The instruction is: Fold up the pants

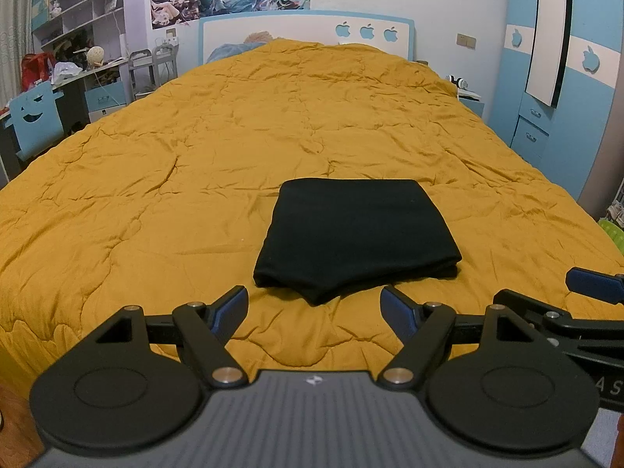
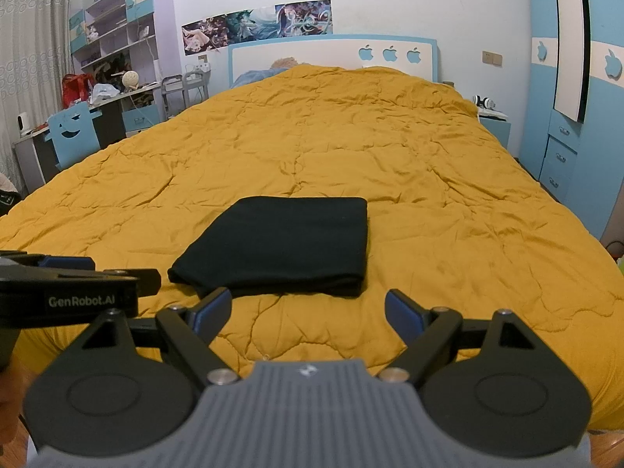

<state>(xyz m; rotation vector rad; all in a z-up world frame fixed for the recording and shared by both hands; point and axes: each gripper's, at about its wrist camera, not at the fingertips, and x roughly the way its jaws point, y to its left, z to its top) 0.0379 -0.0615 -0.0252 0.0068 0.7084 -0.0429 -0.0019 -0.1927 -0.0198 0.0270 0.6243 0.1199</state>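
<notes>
Our left gripper (image 1: 314, 304) and right gripper (image 2: 308, 308) hang spread, empty; the folded pants (image 1: 357, 234) look soft and light, so we'd pinch the near edge.

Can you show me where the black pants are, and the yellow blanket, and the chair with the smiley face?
black pants (image 1: 357, 234): left wrist view, middle of the folded top layer.
yellow blanket (image 1: 156, 179): left wrist view, bare quilted stretch left of the pants.
smiley chair (image 2: 74, 138): right wrist view, blue backrest under the cut-out mouth.

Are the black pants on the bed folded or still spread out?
Folded. The black pants lie as a compact rectangle on the yellow quilt, stacked layers showing at the near edge, no legs extended.
</notes>
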